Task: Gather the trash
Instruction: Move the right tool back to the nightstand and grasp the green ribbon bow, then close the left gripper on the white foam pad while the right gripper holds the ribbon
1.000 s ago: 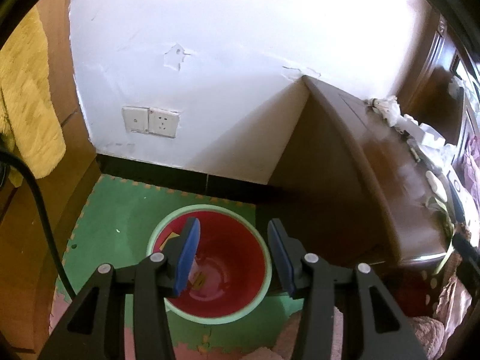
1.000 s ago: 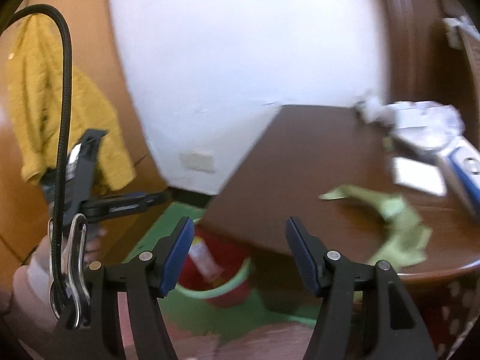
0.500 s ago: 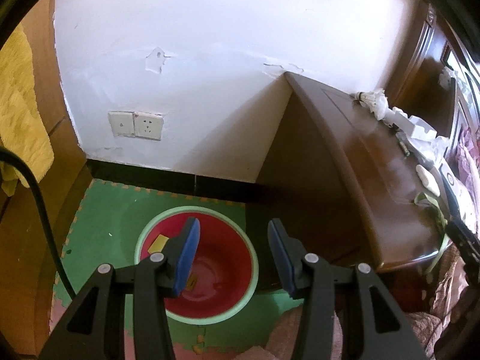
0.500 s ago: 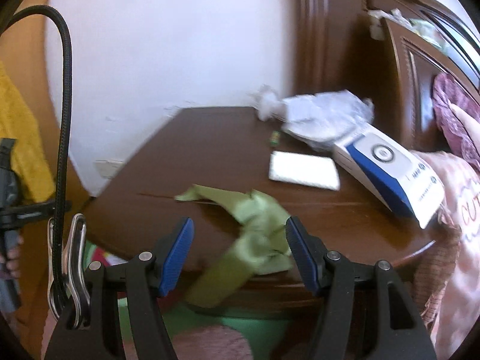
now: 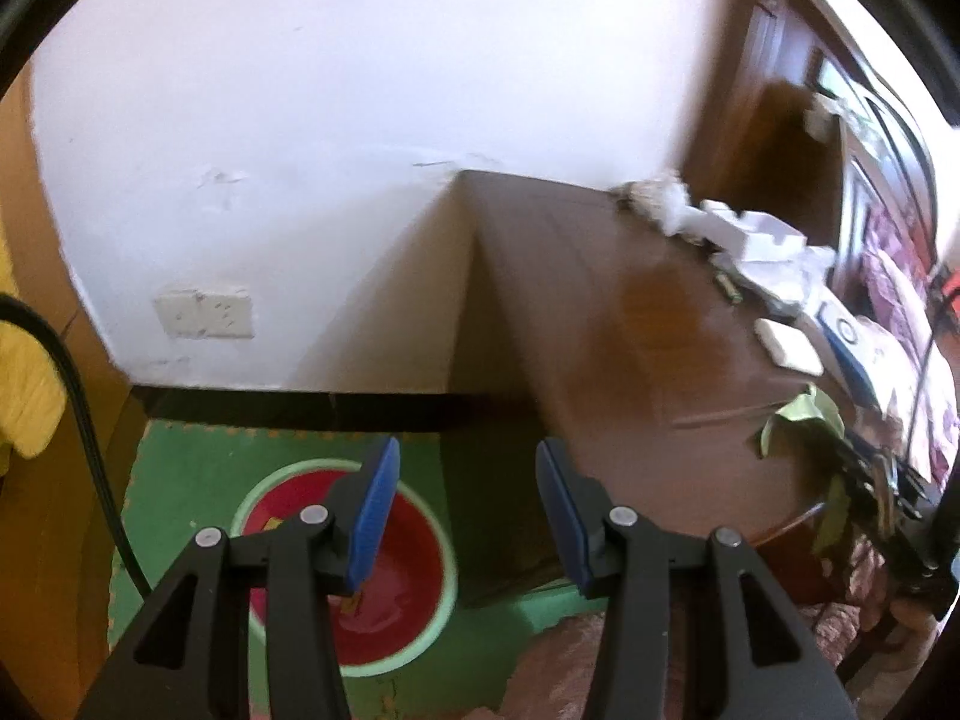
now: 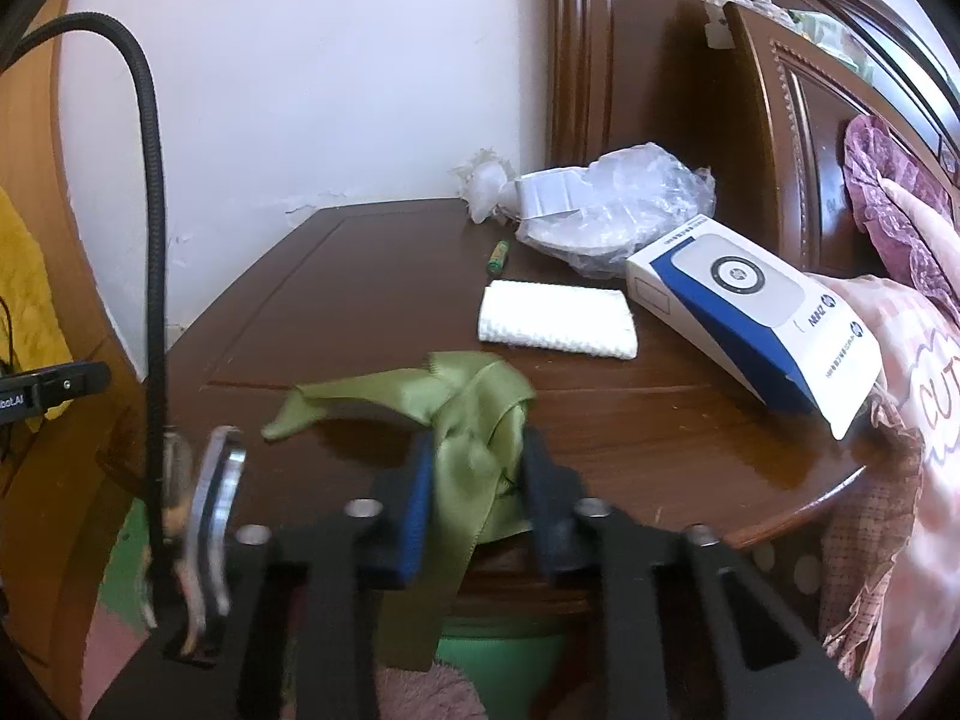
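Note:
A crumpled green ribbon [image 6: 474, 408] lies at the front edge of the dark wooden nightstand [image 6: 360, 300], one end hanging over the edge. My right gripper [image 6: 478, 450] has it between its blue pads; the jaws are closing and the pads press on the fabric. In the left wrist view the same ribbon [image 5: 798, 414] shows at the far right. On the green floor mat stands a red bucket [image 5: 396, 600] with a pale green rim and a few scraps inside. Above it my left gripper [image 5: 465, 468] is open, with nothing between its fingers.
Further back on the nightstand lie a folded white tissue [image 6: 555, 321], a blue and white box [image 6: 750, 312], a clear plastic bag [image 6: 624, 210] and a small green battery [image 6: 498, 255]. A pink bedspread [image 6: 912, 360] borders the right; the wall has a socket [image 5: 204, 315].
The right gripper swung from the bucket side onto the nightstand, came down over the ribbon, and its jaws narrowed onto it. The left gripper rose and turned right, staying open.

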